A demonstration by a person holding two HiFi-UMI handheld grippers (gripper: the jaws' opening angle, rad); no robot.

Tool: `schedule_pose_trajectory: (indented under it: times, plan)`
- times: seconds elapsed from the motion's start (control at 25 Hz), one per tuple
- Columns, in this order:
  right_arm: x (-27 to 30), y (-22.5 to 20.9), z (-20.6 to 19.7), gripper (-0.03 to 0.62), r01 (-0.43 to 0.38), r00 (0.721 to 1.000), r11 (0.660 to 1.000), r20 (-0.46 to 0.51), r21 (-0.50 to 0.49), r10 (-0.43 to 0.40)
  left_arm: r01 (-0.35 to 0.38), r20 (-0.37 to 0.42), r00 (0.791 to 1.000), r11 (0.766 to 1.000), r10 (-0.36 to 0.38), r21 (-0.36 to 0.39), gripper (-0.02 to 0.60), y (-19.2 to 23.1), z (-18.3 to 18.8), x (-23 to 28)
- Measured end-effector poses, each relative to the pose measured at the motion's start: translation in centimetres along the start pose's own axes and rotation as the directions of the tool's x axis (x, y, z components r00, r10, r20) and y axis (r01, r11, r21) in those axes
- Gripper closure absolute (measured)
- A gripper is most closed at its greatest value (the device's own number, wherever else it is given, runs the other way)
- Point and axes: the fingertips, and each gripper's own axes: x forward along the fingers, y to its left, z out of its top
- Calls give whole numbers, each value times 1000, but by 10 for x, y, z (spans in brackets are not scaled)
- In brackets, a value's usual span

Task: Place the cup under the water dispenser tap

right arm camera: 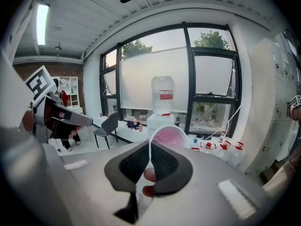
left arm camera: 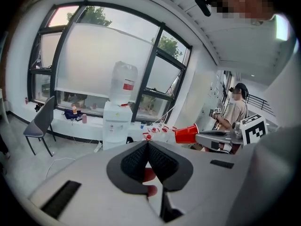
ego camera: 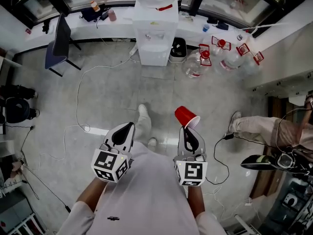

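Observation:
A red cup [ego camera: 186, 116] hangs tilted over the grey floor, and my right gripper [ego camera: 188, 128] is shut on its rim. In the right gripper view the cup's pale pink inside [right arm camera: 168, 136] sits just past the closed right gripper [right arm camera: 150, 145]. My left gripper [ego camera: 129, 126] is level with it to the left, shut with nothing between its pads; the left gripper [left arm camera: 148, 143] also shows closed in its own view. The white water dispenser [ego camera: 155, 33] with a bottle on top stands far ahead against the window wall. The cup [left arm camera: 187, 133] and the dispenser [left arm camera: 116, 124] both appear in the left gripper view.
Several large water bottles [ego camera: 197, 64] with red handles lie on the floor right of the dispenser. A grey chair [ego camera: 59, 42] stands at the left by a white counter [ego camera: 73, 26]. Cables [ego camera: 80, 97] trail over the floor. Another person [ego camera: 266, 127] stands at the right.

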Motion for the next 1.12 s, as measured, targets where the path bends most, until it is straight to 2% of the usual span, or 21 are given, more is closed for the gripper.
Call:
schedule_pose_trajectory:
  times: [0.28,0.4,0.76,0.96,1.12]
  plan:
    - [73,-19,33,574,-19,1000,999,-4,-27,19,16,9,1000,1000,-16,-9,580,26,47,66]
    - [112,-30,56,574,-14,1000,999,5,-41,15,27,4,1000,1000,-27,9,580,43,76,96]
    - [221,-51,102,572,-31,1000,998,-3,-48,31,34,5,999,999,-34,-2,580,100,139,170]
    - [267,-63,117,574,-65,998,995,1,-74,65,14,8,1000,1000,-14,11,580,115,157,197]
    - [290,-75,116,574,-97,995,994,-22,-56,96,-9,5,1000,1000,9,1,580,121,167,210]
